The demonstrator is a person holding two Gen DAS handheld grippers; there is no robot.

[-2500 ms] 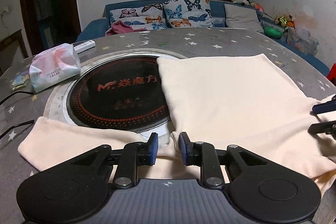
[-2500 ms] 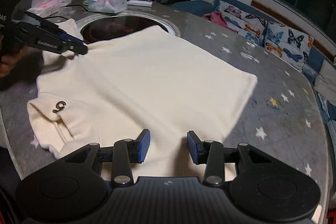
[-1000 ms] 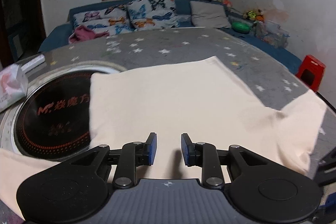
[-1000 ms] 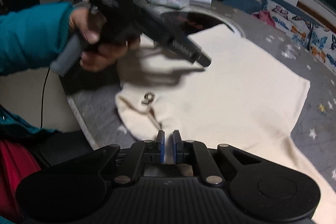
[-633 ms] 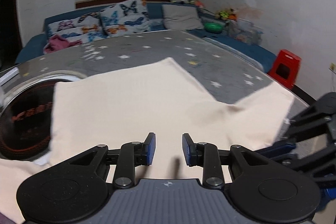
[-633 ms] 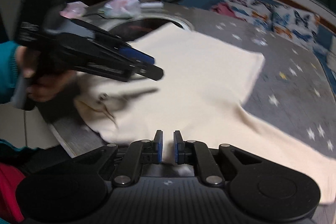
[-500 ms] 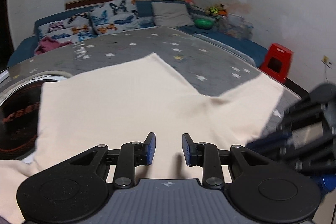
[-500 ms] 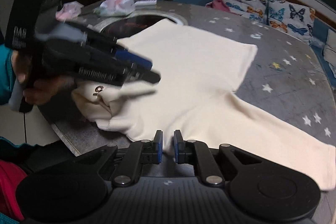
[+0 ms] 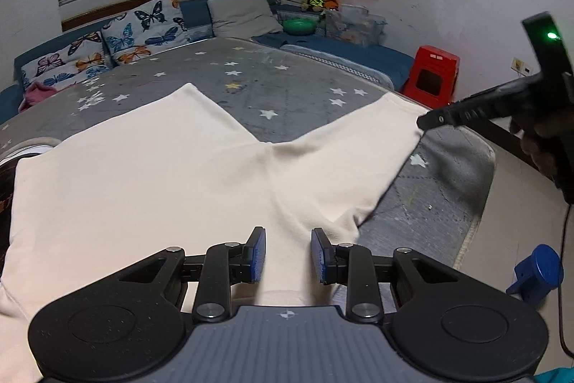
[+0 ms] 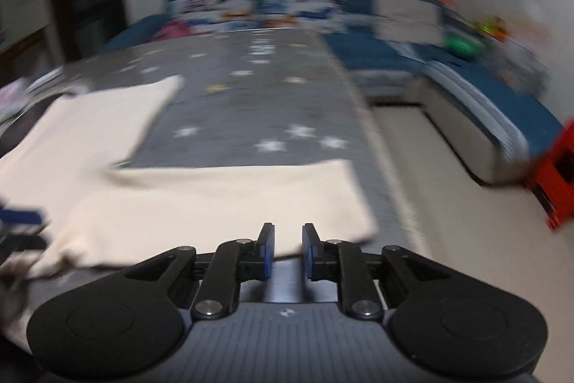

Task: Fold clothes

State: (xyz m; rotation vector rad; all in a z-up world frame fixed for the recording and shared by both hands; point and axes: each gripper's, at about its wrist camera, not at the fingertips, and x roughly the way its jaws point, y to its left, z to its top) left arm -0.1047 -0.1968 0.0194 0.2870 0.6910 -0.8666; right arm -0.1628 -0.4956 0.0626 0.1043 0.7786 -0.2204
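Hovering my left gripper [image 9: 286, 254] low and centre in its frame, parted and empty, over the cream top [image 9: 150, 189] spread flat on the starry surface [image 9: 272, 85]. My right gripper [image 10: 287, 250], narrowly parted, sits at the sleeve [image 10: 229, 192] end, likely to fold it inward.

My right gripper [image 10: 286, 248] hangs with its jaws apart over the sleeve end of the cream garment [image 10: 215, 200], which lies across the near right edge of the starred grey table [image 10: 251, 110]. The picture is blurred; a red stool [image 10: 559, 185] stands far right.
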